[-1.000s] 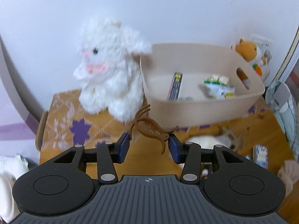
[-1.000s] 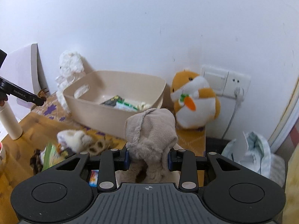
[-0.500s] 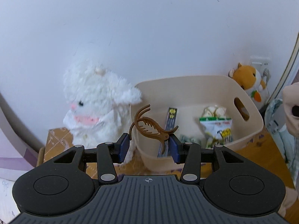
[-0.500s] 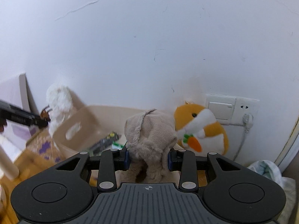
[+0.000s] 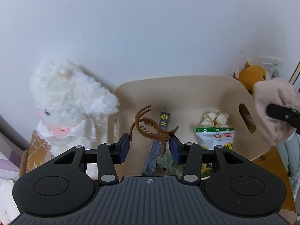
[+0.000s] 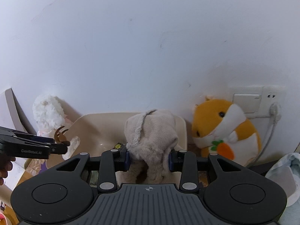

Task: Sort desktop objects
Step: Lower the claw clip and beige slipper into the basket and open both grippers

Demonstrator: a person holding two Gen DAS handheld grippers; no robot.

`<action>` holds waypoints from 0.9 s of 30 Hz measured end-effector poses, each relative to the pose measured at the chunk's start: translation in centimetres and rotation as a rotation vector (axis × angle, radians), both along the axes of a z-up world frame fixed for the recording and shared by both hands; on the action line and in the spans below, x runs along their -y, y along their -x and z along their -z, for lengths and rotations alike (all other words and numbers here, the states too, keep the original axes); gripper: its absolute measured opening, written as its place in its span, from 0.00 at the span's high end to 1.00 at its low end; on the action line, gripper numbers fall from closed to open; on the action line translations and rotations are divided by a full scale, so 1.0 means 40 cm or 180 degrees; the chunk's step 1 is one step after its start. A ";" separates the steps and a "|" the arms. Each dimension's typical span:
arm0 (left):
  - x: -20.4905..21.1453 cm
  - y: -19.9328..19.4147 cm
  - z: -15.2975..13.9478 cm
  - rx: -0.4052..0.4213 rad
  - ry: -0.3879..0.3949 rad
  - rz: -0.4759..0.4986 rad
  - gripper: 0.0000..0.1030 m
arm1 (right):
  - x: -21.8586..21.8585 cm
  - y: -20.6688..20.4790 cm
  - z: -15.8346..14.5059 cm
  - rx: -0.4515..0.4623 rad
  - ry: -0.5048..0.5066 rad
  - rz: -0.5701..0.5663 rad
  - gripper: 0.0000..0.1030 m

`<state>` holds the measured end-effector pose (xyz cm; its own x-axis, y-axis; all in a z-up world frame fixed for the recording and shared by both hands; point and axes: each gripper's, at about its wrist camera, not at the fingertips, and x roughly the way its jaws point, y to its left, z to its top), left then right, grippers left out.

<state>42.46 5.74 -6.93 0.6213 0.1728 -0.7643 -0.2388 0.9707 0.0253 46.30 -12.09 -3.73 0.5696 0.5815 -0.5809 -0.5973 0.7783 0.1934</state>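
Hiding bin (image 6: pixel 90 129) floor: sock (image 6: pixel 151 131) in right claw (image 6: pixel 149 159).

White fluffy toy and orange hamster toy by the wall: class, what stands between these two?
In both wrist views, the beige bin stands between the white fluffy toy and the orange hamster toy.
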 end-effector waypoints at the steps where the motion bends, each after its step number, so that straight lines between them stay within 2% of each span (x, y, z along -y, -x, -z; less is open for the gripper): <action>1: 0.001 -0.007 0.006 -0.0019 0.0012 -0.0003 0.55 | -0.013 -0.003 0.007 -0.0017 0.0032 -0.0020 0.67; 12: 0.029 -0.057 0.061 -0.0231 -0.0009 0.0067 0.54 | -0.085 -0.009 0.076 -0.0218 0.0297 -0.0104 0.61; 13: 0.033 -0.057 0.064 -0.0254 -0.0008 0.0092 0.54 | -0.088 -0.010 0.081 -0.0239 0.0301 -0.0109 0.56; 14: 0.037 -0.059 0.065 -0.0282 -0.0009 0.0110 0.54 | -0.091 -0.008 0.086 -0.0248 0.0316 -0.0113 0.47; 16: 0.040 -0.061 0.066 -0.0271 -0.0029 0.0112 0.51 | -0.091 -0.002 0.088 -0.0217 0.0342 -0.0120 0.42; 18: 0.044 -0.058 0.062 -0.0258 -0.0060 0.0098 0.35 | -0.088 0.005 0.087 -0.0166 0.0346 -0.0144 0.39; 19: 0.044 -0.053 0.059 -0.0239 -0.0074 0.0093 0.34 | -0.085 0.010 0.084 -0.0138 0.0349 -0.0162 0.34; 20: 0.044 -0.049 0.056 -0.0211 -0.0091 0.0096 0.33 | -0.081 0.014 0.081 -0.0106 0.0352 -0.0166 0.27; 24: 0.042 -0.039 0.047 -0.0199 -0.0106 0.0108 0.31 | -0.063 0.033 0.054 0.0038 0.0307 -0.0156 0.15; 26: 0.037 -0.024 0.038 -0.0162 -0.0120 0.0117 0.30 | -0.046 0.047 0.038 0.0098 0.0253 -0.0144 0.03; 27: 0.037 -0.017 0.031 -0.0145 -0.0131 0.0136 0.29 | -0.037 0.054 0.030 0.0129 0.0229 -0.0157 0.01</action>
